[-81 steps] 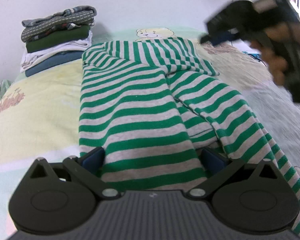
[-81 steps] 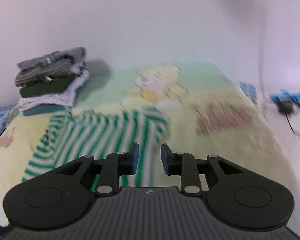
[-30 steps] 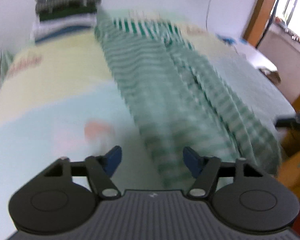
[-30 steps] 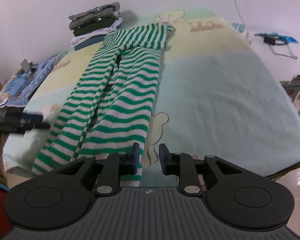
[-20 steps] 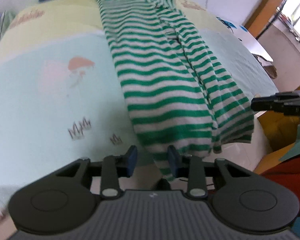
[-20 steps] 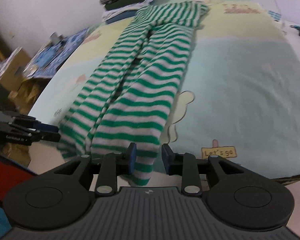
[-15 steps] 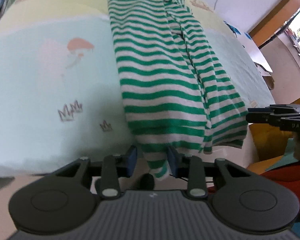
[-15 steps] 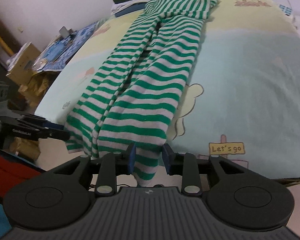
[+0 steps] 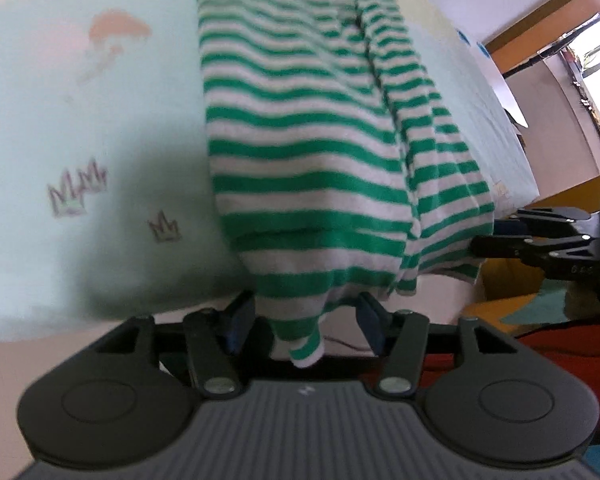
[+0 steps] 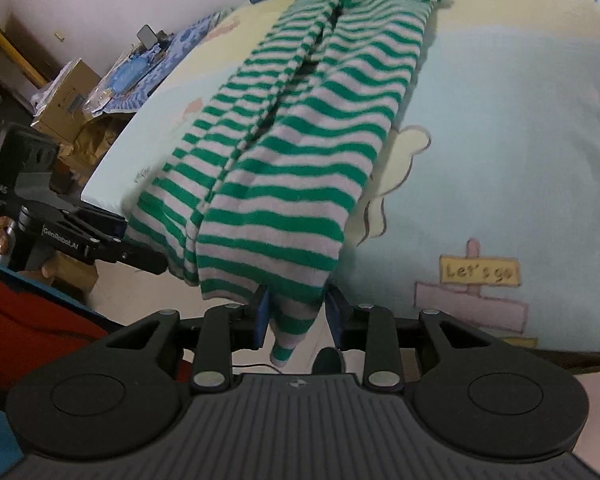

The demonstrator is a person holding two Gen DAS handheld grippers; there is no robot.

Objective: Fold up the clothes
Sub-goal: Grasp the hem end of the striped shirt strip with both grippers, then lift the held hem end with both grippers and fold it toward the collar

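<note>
I see a pair of green and grey-white striped knit trousers lying lengthwise on a bed with a pale mint cartoon-print sheet, waist end far away, both leg cuffs hanging over the near edge. My left tongs are spread, one blue pad on each side of the left cuff, not gripping it. My right tongs are also parted, though more narrowly, around the drooping tip of the right cuff; cloth sits between the pads, but I cannot tell if they touch it. The risk, as I judge it: each set of tongs frames only a thin corner of limp knit, so closing may catch one layer, and lifting could let the cuff slip out or skew the fold
</note>
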